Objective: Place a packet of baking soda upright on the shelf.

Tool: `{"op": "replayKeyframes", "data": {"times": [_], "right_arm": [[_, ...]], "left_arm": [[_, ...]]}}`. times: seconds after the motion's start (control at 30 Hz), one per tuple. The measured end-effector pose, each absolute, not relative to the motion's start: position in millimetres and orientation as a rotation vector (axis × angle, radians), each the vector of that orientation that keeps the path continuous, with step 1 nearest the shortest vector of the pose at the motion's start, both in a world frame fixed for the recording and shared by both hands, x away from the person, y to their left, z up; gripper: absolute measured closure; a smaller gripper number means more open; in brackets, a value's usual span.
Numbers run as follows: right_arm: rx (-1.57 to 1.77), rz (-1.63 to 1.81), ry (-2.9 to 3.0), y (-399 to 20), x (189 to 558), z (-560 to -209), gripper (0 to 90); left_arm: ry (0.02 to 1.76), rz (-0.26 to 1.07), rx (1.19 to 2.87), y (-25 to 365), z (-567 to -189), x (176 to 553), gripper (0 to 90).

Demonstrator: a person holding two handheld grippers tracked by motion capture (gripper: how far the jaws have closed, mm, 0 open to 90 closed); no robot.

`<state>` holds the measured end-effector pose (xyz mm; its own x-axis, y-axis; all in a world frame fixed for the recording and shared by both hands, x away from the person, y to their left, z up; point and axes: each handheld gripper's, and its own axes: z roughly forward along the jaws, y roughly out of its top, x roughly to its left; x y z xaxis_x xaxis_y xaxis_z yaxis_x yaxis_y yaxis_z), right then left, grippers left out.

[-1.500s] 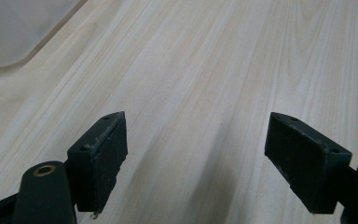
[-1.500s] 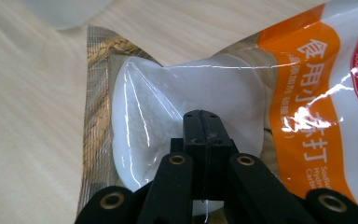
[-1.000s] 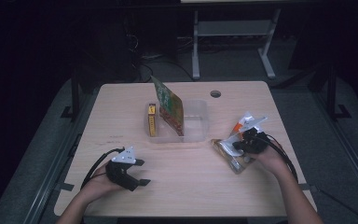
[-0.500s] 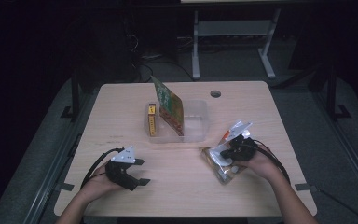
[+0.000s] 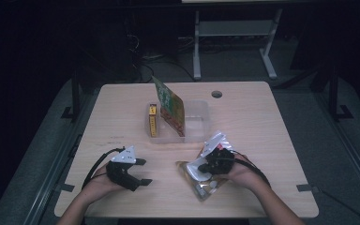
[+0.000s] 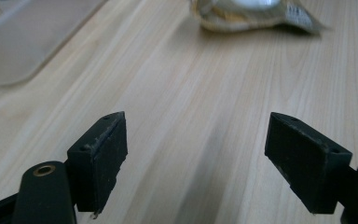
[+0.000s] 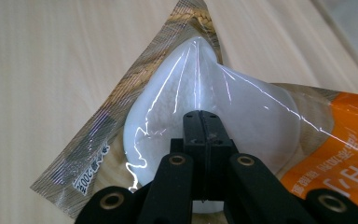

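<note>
A: Now, what does the high view show?

B: A pale wooden bench (image 5: 262,122). In the lower middle of the frame the right gripper (image 5: 214,164) sits on a clear food pouch (image 5: 201,180) that lies flat on the wood. In the lower left, the left gripper (image 5: 140,171) rests in the person's left hand, well apart from the pouch. Above them, at the centre of the frame, a clear plastic bin (image 5: 199,119) holds a green packet (image 5: 171,105) standing on a tilt and a yellow box (image 5: 153,121).

A: And the left gripper view?

B: Its two black jaws stand wide apart with only bare wood between them. The pouch (image 6: 251,14) lies along the top edge of the frame, and a corner of the bin (image 6: 23,42) shows at the upper left.

A: The right gripper view?

B: The right gripper (image 7: 203,123) has its jaws pressed together, pinching the pouch (image 7: 168,107) at its see-through window, where white grains show. An orange printed panel fills the right of the frame.
</note>
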<state>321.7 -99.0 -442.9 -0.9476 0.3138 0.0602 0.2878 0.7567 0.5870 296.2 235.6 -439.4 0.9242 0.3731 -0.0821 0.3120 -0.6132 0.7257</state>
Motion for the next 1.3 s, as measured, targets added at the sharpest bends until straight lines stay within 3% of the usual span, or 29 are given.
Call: {"op": "replayKeyframes", "data": {"times": [0.43, 0.63, 0.77, 0.97, 1.3], "right_arm": [[0.354, 1.005, 2.921, -46.9, 302.1, -443.8, 90.0], [0.384, 1.068, 2.873, -58.9, 304.0, -435.2, 90.0], [0.521, 1.097, 2.813, -87.8, 309.2, -427.0, 79.5], [0.743, 1.123, 2.733, -126.6, 307.2, -424.4, 52.4], [0.895, 1.160, 2.639, -162.6, 314.7, -426.1, 39.5]], "left_arm": [[0.453, 0.072, 2.231, 215.7, -435.4, 292.6, 21.5], [0.446, 0.068, 2.233, 203.0, -433.8, 295.0, 22.8], [0.450, 0.067, 2.245, 189.6, -432.8, 298.2, 22.7], [0.472, 0.060, 2.276, 167.9, -436.9, 302.2, 23.7], [0.554, -0.014, 2.290, 146.7, -449.5, 313.8, 33.0]]}}
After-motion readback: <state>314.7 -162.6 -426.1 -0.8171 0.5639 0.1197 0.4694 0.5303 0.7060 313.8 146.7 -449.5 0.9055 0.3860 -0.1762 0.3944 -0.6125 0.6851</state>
